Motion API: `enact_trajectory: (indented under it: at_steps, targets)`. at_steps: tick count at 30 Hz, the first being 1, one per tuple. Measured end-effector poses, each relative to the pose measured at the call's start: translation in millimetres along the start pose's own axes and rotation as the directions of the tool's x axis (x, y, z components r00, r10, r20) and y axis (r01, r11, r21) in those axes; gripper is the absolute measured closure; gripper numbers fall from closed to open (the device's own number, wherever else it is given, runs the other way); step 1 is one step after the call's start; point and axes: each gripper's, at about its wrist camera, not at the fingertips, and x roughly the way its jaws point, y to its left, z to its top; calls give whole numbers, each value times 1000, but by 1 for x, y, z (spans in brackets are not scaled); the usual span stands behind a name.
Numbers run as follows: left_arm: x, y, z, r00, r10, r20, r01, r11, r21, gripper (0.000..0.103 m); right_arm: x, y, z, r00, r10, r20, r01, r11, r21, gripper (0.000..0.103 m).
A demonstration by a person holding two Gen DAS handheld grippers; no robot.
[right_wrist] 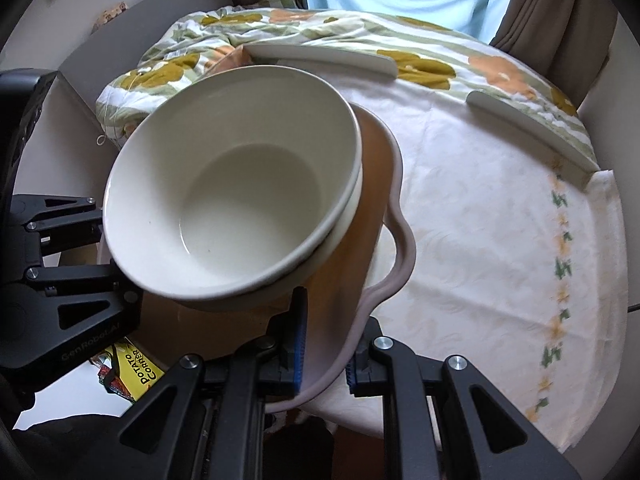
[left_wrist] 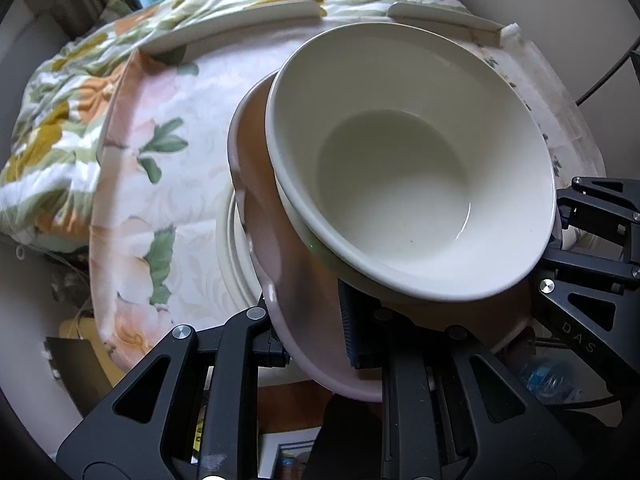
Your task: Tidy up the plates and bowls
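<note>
Load: a pink scallop-rimmed plate (left_wrist: 276, 264) carries two nested cream bowls (left_wrist: 420, 168), all held in the air above the worktop (right_wrist: 480, 200), which is covered by a floral tablecloth.
Left tool (left_wrist: 316, 344): pressed together, pinching the plate's rim on one side.
Right tool (right_wrist: 324, 364): pressed together, blue pads either side of the opposite rim.
Attitude: the plate looks tilted; the bowls sit off-centre on it, toward the left tool's side.
Below: in the left wrist view a white plate (left_wrist: 234, 264) shows on the cloth under the load; likely the stacking spot, judging by the task.
Advice: keep both pinches firm, level the plate before lowering, and move both hands together.
Risk: the bowls may slide if the tilt grows.
Release: only once the plate rests fully.
</note>
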Motion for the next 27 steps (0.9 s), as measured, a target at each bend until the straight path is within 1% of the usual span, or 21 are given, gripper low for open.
enact_trajectory:
  at_steps: [5,7,11,15,17,21,24,27]
  targets:
    - [14,5,-4,1000,1,-16,-1,1000,-14,88,14,2,-4,1000,7,-13,-6,999,31,88]
    - [14,5,-5,1000,6,-3,-6,1000,-12,87,17,2,-6,1000,8,-10,-7,999,45,88]
    - [15,6,-5,1000,-3,5,3,999,-41,87,16,3,-7,1000,12,-1,-12,998,64,88]
    - [13,9,-8,1000,0,27,3,995,-96,87,16,0,-7,1000,12,3,-12,996,85,88]
    - [12,11,-10,999,2,43,5,989,-151,87,16,-2,-8,1000,12,7,-13,994,109,88]
    - [10,15,-14,997,14,79,5,973,-232,87,13,-5,-11,1000,12,22,-16,985,171,89]
    - [10,13,-14,995,38,95,-13,968,-252,87,12,-8,-13,999,23,38,-31,975,222,89]
    - [9,11,-14,993,62,100,-35,967,-251,87,9,-12,-16,998,41,56,-55,959,278,89]
